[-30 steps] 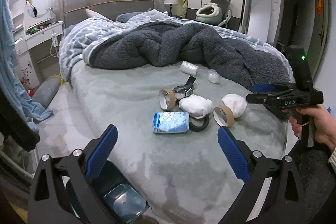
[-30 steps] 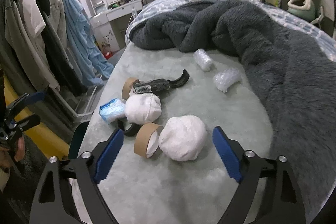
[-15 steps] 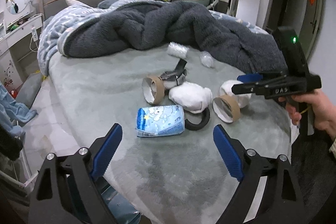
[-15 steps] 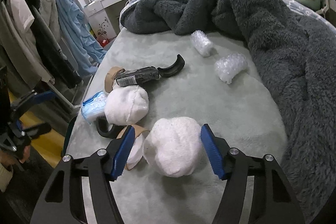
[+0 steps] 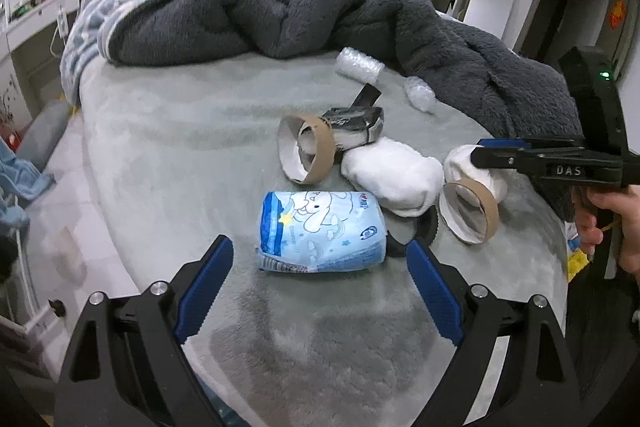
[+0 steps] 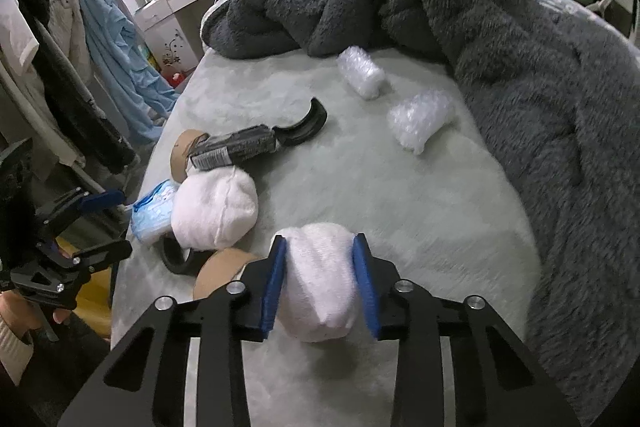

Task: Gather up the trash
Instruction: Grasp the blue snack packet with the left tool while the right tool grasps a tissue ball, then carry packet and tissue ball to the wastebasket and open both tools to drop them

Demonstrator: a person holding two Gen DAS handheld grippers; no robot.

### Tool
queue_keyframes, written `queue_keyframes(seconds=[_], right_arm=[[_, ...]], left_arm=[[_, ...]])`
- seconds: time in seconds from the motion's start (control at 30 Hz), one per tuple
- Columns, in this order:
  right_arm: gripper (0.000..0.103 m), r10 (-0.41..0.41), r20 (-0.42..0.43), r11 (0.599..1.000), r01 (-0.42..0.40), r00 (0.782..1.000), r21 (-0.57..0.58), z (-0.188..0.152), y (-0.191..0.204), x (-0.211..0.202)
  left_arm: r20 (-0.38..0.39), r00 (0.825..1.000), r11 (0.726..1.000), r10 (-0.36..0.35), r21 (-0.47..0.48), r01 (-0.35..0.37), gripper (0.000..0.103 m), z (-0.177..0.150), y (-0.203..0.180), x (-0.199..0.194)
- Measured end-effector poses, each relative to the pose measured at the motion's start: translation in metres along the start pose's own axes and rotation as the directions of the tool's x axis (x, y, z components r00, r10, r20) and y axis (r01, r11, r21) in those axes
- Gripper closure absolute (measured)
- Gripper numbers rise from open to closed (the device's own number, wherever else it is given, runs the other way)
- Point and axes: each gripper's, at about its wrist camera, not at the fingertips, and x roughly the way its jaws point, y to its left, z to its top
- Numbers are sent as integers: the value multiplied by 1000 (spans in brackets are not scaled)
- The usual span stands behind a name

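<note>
Trash lies scattered on the bed point(image 6: 400, 207), on the grey-green cover in front of a heaped dark blanket point(image 6: 500, 39).

Right claw point(image 6: 320, 283): jaws have just been closing; both blue pads now press the sides of a white wad point(image 6: 320, 279), which bulges between them and still rests on the bed.

Left claw point(image 5: 316, 291): jaws stand wide apart, nothing between the pads. It hovers just short of a blue tissue pack point(image 5: 320, 231), which lies on its side near the bed edge.

Other items, left wrist view:
- second white wad point(image 5: 392, 179), just behind the pack, resting on a black ring point(image 5: 424, 231);
- cardboard tape core point(image 5: 306, 155), standing on edge, touching a black wrapped packet point(image 5: 356, 127);
- second tape core point(image 5: 468, 211), on edge, just beside the gripped wad.

Right wrist view:
- two bubble-wrap rolls point(image 6: 362, 71) point(image 6: 420, 119), near the blanket's hem, apart from the main cluster;
- curved black piece point(image 6: 304, 123), at the far end of the packet.

A hand point(image 5: 612, 223) holds the right claw's grip at the right edge of the left wrist view.
</note>
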Motion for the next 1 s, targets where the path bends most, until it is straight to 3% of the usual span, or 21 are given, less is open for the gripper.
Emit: queue_keyframes(seconds=[0.17, 0.33, 0.5, 1.0], right_arm=[[74, -6, 17, 1000, 6, 1000, -2, 6, 4, -1], [75, -17, 11, 1000, 17, 1000, 13, 5, 0, 1], [77, -37, 30, 999, 36, 999, 26, 8, 0, -6], [77, -33, 100, 999, 35, 994, -10, 28, 35, -27]], left_arm=[[-21, 1000, 998, -23, -53, 22, 14, 2, 8, 9], [-52, 997, 995, -65, -79, 61, 28, 1, 11, 17], [-45, 996, 995, -77, -73, 73, 32, 2, 9, 17], [24, 1000, 988, -8, -154, 11, 36, 2, 26, -28]])
